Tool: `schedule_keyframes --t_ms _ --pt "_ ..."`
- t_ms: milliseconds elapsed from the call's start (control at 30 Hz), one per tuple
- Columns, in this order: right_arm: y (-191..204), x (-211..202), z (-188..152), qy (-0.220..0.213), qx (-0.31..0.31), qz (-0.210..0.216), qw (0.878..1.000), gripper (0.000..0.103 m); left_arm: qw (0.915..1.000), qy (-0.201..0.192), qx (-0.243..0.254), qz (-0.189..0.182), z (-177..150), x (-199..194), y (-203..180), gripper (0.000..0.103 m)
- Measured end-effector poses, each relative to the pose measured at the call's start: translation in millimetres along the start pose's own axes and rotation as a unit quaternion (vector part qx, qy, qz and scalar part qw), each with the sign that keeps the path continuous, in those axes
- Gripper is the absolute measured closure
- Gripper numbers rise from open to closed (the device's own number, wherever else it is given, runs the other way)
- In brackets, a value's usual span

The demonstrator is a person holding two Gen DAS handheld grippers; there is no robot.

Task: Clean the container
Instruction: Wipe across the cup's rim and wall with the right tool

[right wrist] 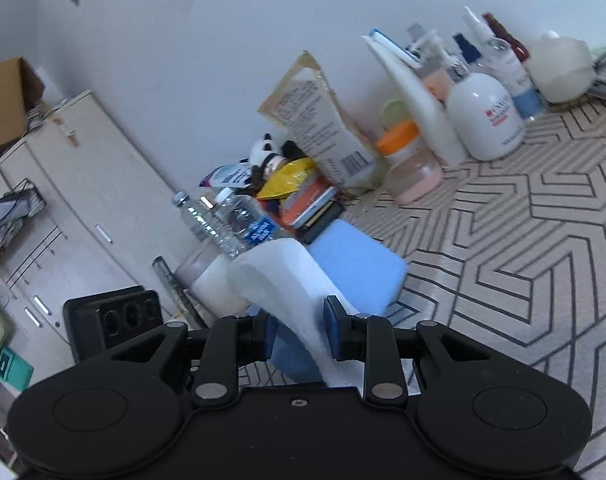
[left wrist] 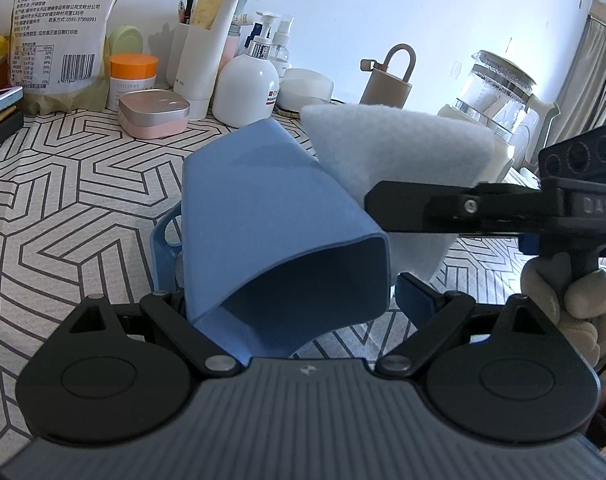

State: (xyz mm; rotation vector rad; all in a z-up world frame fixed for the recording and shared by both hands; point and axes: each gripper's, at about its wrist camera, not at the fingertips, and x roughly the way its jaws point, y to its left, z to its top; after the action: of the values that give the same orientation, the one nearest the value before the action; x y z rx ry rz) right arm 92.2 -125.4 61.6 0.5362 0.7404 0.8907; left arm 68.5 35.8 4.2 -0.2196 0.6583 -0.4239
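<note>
Your left tool is pinching the blue container, fingers clamped on its wall near the open mouth; one blue pad shows on the right side of the mouth, and the other finger is mostly hidden behind the container wall. The container is held tilted above the counter, mouth toward the left wrist camera and closed end pointing away toward the clutter at the back. Your right tool is pressed together on a white cloth. From the left wrist view the cloth sits against the upper right side of the container, with the right tool coming in from the right and your gloved hand on its grip. In the right wrist view the cloth drapes up and over between the fingers, and the container sits just behind it, touching it. Along the back wall stand a white pump bottle, an orange-lidded jar, a pink tin and a printed snack bag. A glass kettle stands at far right, well apart from the container.
</note>
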Motion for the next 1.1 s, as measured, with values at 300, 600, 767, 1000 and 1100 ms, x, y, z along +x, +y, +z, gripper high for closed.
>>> schedule_keyframes --t_ms 300,600,767,1000,1100 --pt "3.6 -1.7 0.2 0.002 -0.009 0.016 1.0 0.06 1.0 0.0 0.001 0.001 -0.1 0.3 -1.2 0.009" --pt "-11.2 -1.0 -0.7 -0.011 0.024 -0.025 0.999 0.067 1.0 0.0 -0.001 -0.001 0.2 -0.3 1.5 0.009" --pt "-3.2 0.3 -1.1 -0.009 0.008 -0.009 1.0 0.067 1.0 0.0 -0.002 -0.002 0.2 -0.6 2.7 0.009" --pt "8.2 0.7 -2.3 -0.009 -0.009 0.006 1.0 0.067 1.0 -0.001 -0.003 -0.001 0.1 -0.8 3.1 0.009" --pt "10.7 0.6 -1.9 -0.01 -0.005 0.038 0.999 0.067 1.0 -0.001 -0.003 0.0 0.2 -0.9 2.8 0.009"
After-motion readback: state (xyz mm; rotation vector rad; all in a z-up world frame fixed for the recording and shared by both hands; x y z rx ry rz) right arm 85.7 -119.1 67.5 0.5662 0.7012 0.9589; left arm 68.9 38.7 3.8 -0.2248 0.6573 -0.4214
